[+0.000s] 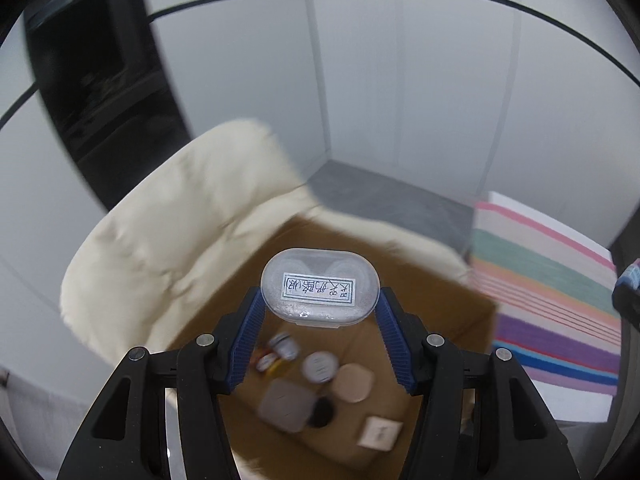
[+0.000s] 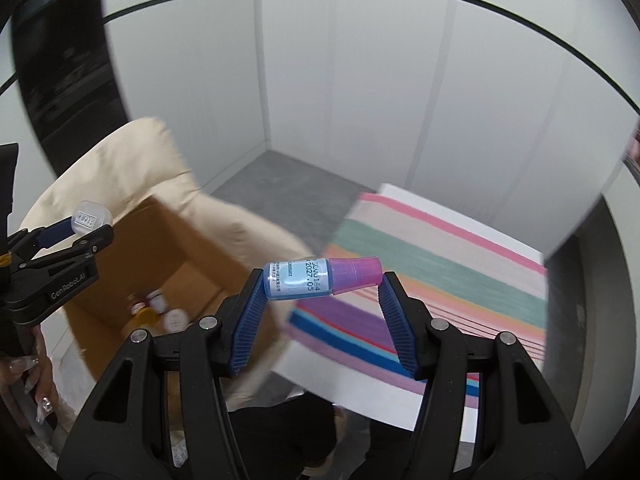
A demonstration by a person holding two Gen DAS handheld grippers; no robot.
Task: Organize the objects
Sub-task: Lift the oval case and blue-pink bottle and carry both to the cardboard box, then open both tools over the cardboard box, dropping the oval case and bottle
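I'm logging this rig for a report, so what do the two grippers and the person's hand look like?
Both the left gripper and the right gripper have black plastic frames, silver pivot bolts and ribbed blue fingers. "GenRobot.AI" is printed white on the left one. The hand has long decorated nails.

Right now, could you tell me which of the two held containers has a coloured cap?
The small blue bottle in the right gripper, capped in pink; the left gripper holds a clear, labelled oval case.
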